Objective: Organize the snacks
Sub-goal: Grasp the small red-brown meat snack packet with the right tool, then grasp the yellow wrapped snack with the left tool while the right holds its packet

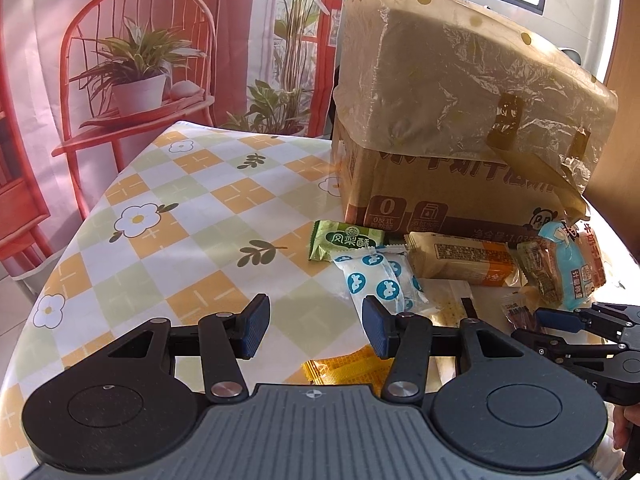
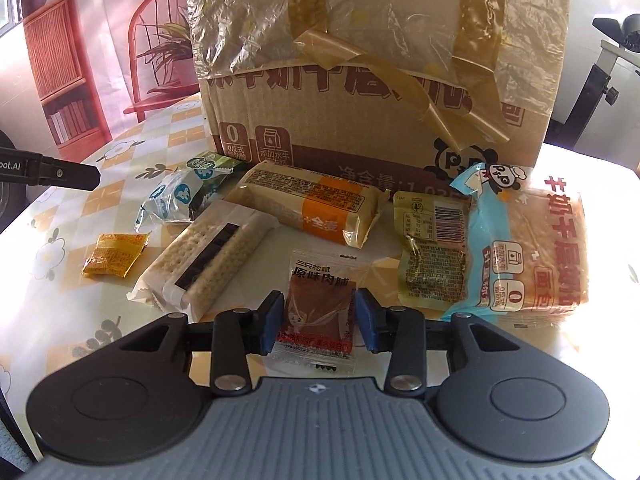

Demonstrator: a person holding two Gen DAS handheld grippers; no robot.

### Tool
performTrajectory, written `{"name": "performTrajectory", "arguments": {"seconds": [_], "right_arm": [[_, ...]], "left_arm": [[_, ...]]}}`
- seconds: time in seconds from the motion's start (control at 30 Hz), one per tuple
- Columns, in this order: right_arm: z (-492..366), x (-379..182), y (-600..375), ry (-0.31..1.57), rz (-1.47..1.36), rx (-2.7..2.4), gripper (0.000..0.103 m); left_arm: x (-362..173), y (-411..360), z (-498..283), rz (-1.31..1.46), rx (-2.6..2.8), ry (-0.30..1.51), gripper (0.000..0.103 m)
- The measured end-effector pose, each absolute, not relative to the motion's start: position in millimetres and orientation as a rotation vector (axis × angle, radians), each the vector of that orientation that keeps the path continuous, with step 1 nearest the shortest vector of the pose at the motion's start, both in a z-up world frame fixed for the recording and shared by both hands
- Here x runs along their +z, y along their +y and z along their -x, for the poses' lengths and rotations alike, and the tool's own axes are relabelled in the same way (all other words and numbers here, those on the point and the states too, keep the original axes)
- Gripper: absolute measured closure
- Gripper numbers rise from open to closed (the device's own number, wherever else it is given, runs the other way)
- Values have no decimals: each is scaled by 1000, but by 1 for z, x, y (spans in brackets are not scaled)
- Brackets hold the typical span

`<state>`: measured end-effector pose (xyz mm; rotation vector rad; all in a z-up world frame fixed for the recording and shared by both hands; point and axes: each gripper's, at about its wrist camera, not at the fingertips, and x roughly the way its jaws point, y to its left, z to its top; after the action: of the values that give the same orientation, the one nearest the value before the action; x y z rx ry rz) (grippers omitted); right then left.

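Observation:
Several snack packets lie on a checked tablecloth (image 1: 192, 216) in front of a cardboard box (image 2: 360, 120) wrapped in plastic. My right gripper (image 2: 318, 314) is shut on a small red-brown jerky packet (image 2: 320, 308), one pad against each side edge. In the left wrist view it enters from the right (image 1: 538, 320). My left gripper (image 1: 316, 320) is open over the cloth with nothing between its pads; a small orange packet (image 1: 348, 368) lies just under it. Beside its right finger is a white packet with blue dots (image 1: 380, 280).
Around the jerky lie a cracker pack (image 2: 216, 264), a long beige-and-orange bread pack (image 2: 312, 208), an olive vacuum pack (image 2: 434, 256), a blue panda bread bag (image 2: 532, 256) and a green pastry packet (image 1: 346, 240). A printed backdrop hangs behind the table.

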<state>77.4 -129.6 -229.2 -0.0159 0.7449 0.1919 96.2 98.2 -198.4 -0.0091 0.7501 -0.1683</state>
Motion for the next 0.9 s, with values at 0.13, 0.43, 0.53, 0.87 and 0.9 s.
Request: {"name": "performTrajectory", "arguments": {"seconds": [0.13,0.43,0.53,0.87,0.9], "right_arm": [[-70,-234,-132,698,21,209,61],[-65,-236,-129,674,49,201,61],[-65,-236,-130,673,50,204,61],[-64,-236,-130,673,46,209,61],[-64,-236,-130,673,46,209,61]], "left_arm": [[-211,95,-104,-14,-200,797,50],[-229,87,-115,13,-311,830,50],[-231,87,-117,16,-343,838,50],[-236,92,-105,59,-382,893,50],[-237,93,-103,63,-387,899,50]]}}
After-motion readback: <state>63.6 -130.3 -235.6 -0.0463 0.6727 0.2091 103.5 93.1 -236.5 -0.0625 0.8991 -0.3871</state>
